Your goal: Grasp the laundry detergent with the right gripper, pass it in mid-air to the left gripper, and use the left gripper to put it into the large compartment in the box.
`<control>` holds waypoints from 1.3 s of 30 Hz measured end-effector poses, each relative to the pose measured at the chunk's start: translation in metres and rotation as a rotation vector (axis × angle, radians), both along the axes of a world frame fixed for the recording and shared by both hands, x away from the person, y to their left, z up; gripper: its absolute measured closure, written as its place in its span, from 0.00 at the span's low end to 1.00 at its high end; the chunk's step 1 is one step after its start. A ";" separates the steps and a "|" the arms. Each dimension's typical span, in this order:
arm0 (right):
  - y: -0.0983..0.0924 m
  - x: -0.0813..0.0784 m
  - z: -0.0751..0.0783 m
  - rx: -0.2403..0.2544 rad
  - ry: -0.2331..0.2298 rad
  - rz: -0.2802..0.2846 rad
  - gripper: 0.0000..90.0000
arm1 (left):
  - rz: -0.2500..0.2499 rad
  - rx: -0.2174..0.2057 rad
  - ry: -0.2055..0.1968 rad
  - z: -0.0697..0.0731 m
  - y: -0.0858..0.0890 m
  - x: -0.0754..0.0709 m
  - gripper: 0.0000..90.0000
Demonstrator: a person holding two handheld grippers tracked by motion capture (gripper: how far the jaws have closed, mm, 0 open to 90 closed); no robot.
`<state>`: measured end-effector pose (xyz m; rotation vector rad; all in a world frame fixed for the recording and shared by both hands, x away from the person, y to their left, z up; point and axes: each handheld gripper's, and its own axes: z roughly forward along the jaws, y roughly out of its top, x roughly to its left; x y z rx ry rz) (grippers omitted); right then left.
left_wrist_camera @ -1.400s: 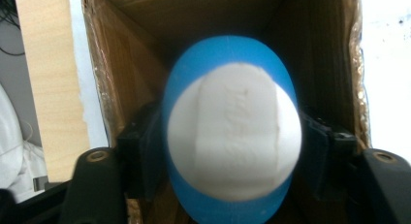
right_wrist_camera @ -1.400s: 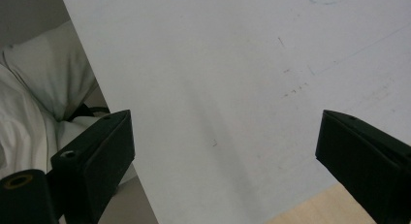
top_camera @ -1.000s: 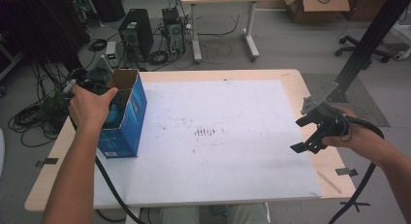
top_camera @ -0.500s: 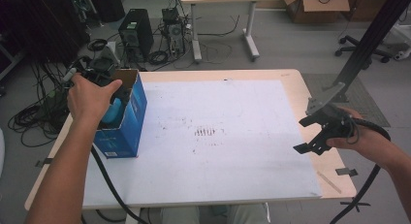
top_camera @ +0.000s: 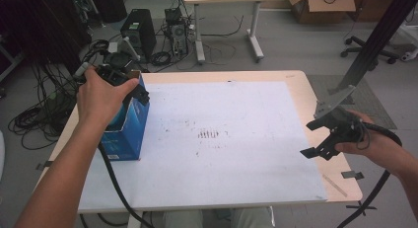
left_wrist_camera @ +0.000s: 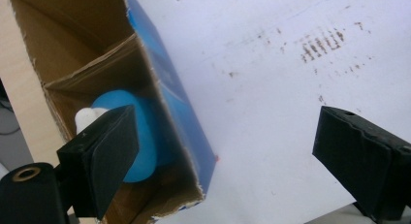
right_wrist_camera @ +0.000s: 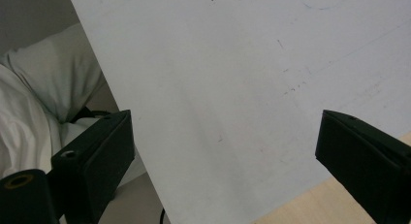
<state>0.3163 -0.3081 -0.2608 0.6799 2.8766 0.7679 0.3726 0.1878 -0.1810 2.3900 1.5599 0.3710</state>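
Box: blue cardboard box (top_camera: pixel 129 132) stands open-topped at the left edge of the high view, on the worktop (top_camera: pixel 296 90) beside the white sheet (top_camera: pixel 236 154). In my left claw view it runs from the upper left corner down to bottom centre, brown on the inside with a cardboard divider across it.

Thing inside: light blue rounded thing (left_wrist_camera: pixel 145 136) with a white cap or tip (left_wrist_camera: pixel 86 117), sitting in the nearer compartment, lower left of that view. Can't tell exactly what it is, my guess is a plastic bottle or tube.

Left claw: my left claw (left_wrist_camera: pixel 220 153) hangs over the box mouth, spread wide, pinching nothing. One jaw sits in front of the blue thing, the other is out over the white sheet, so the box wall is between them.

Right claw: my right claw (right_wrist_camera: pixel 223 156) is also spread and empty, held at the right edge of the high view, well apart from the box.

Handling guess: looks light and smooth, probably a bit slippery and maybe squishy, so a gentle squeeze is my bet.

Where to grab: I'd go for the upper body just under the white tip, with both jaws inside the compartment.

Watch out: the box looks light and thin-walled, torn at the rim, so I reckon it could tip or drag along.
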 end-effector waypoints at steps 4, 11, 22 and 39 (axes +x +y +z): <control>-0.001 -0.002 0.002 0.002 -0.002 -0.002 0.08 | -0.036 -0.001 0.013 0.005 -0.009 -0.004 0.07; -0.003 -0.004 0.003 0.005 -0.006 -0.006 0.08 | -0.144 0.002 0.041 0.009 -0.029 -0.013 0.05; -0.002 -0.005 0.006 0.007 -0.003 -0.009 0.08 | -0.271 0.005 0.051 0.015 -0.060 -0.019 0.05; 0.001 0.004 0.007 0.017 0.021 -0.018 0.07 | -0.422 0.044 0.083 0.009 -0.091 -0.013 0.05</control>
